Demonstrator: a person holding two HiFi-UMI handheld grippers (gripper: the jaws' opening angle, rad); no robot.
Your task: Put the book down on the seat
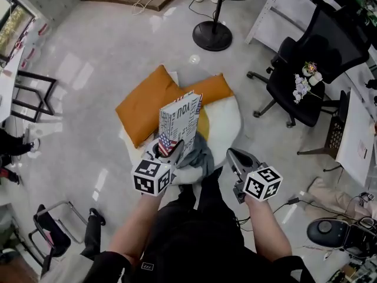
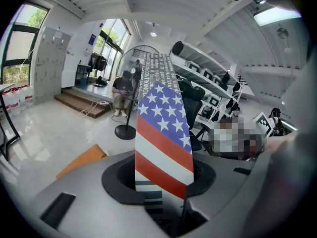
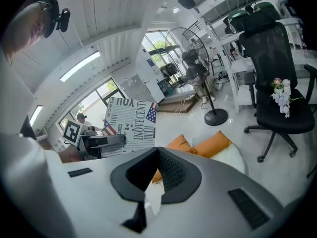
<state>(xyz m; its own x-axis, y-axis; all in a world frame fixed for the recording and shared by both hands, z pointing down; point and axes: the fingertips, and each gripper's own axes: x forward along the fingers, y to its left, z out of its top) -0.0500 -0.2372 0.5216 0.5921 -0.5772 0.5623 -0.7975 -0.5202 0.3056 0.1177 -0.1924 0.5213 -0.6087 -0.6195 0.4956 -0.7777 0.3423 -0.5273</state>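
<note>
Currently the left gripper [image 1: 169,148] has its fingers [image 2: 116,178] pinching the book [image 1: 179,121] upright by its lower edge, over the grey cloth [image 1: 199,155] and round white seat [image 1: 228,128]. Lower it gently, tilting it flat before letting go. The right gripper [image 1: 237,157], fingers pressed together and empty, could steady it.

Glossy pale floor [image 1: 106,58] with a black office chair [image 1: 288,96], a standing fan [image 1: 212,37] and bright windows [image 2: 15,58].

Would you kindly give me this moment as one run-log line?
left gripper: shut on upright book | right gripper: shut, empty | book: over seat, not yet down
</note>
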